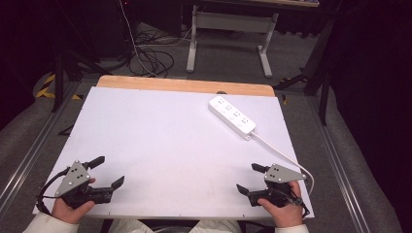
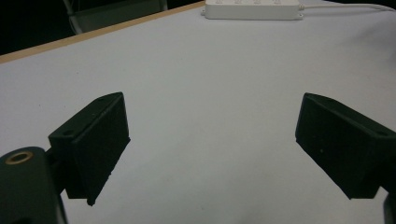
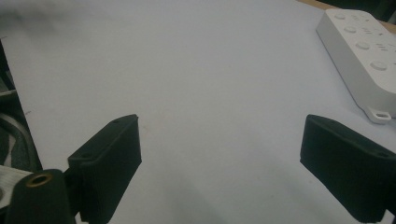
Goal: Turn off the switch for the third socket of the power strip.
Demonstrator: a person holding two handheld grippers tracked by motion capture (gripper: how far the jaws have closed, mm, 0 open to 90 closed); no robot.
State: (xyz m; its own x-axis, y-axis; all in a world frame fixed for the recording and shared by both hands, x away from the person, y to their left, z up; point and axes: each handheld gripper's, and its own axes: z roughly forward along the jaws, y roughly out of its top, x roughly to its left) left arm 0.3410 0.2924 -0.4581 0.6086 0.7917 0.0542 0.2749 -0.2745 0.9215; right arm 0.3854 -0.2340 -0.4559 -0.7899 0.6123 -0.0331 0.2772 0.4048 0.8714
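Power strip (image 1: 232,116) near table's (image 1: 160,141) far right corner, cord (image 1: 286,158) trailing along right edge in high view. Left gripper (image 1: 110,171), right gripper (image 1: 250,178) at near edge, jaws wide, empty.

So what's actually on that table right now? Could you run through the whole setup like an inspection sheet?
Surface: white tabletop with a wooden strip along the far edge, bare apart from the items below.
Job's things: white power strip lying flat near the far right corner.
Clutter: nothing seen.
Grippers: left tool and right tool each held in a hand near the front edge, both open, holding nothing.
Cables: the strip's white cord runs toward the right front edge; black wires lie on the floor beyond.
Surroundings: grey floor, white table frame behind, dark backdrop.
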